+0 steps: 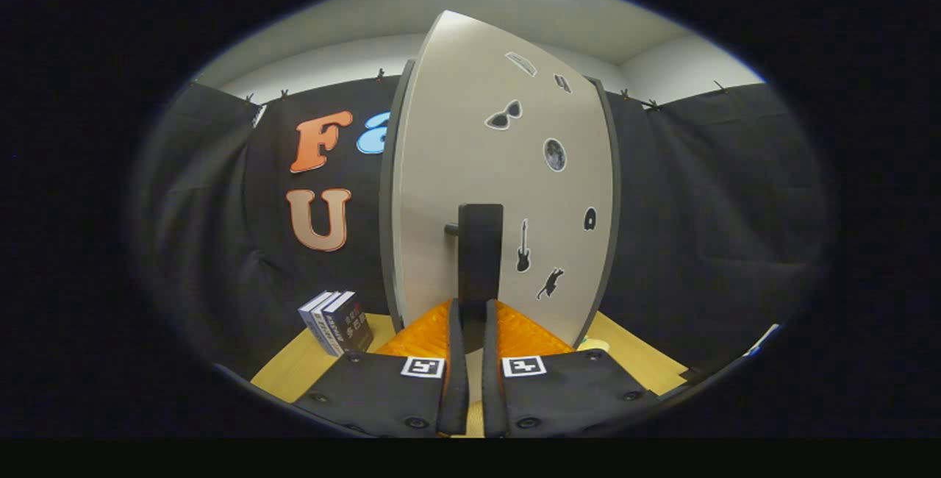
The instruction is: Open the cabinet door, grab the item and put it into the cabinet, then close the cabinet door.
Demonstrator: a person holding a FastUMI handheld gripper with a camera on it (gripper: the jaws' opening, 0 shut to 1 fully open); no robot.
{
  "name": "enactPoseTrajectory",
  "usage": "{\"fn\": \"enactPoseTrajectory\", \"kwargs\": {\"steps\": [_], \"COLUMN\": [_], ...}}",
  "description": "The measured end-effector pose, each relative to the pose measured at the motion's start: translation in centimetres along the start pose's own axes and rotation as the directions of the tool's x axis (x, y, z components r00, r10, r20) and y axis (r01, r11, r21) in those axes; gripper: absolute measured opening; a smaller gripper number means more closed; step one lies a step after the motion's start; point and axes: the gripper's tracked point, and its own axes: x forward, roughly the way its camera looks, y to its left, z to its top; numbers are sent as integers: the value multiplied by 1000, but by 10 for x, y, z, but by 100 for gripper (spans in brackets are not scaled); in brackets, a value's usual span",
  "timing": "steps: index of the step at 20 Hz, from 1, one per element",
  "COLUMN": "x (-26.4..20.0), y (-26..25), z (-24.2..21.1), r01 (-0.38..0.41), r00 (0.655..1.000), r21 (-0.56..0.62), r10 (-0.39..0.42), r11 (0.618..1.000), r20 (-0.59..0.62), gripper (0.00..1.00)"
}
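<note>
The cabinet door (441, 191), a pale grey panel with several small dark stickers, stands close ahead of me. Its black upright handle (480, 246) sticks out from the panel on a short peg. My gripper (471, 310) is shut on the lower end of that handle, with a finger pressed against each side. The cabinet's dark frame (387, 198) shows along the door's left and right sides. I cannot tell how far the door stands from the frame. Three books (336, 321) stand together on the wooden table left of the cabinet.
The yellow wooden table (294, 371) runs under the cabinet and the fingers. A small pale object (592, 345) lies on the table just right of the fingers, at the door's foot. Black cloth walls close in on both sides.
</note>
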Motion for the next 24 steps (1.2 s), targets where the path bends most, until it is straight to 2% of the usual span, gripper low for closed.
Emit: {"fn": "enactPoseTrajectory", "kwargs": {"steps": [13,18,24], "x": [-16,-24,-29], "y": [-22,-29,-45], "z": [-1,-2,-2], "r01": [33,9,44], "r00": [999,1000,999], "r21": [66,78,99], "r10": [-34,-9,-44], "r11": [997,997,994], "r20": [8,-7,-11], "gripper": [14,13,12]}}
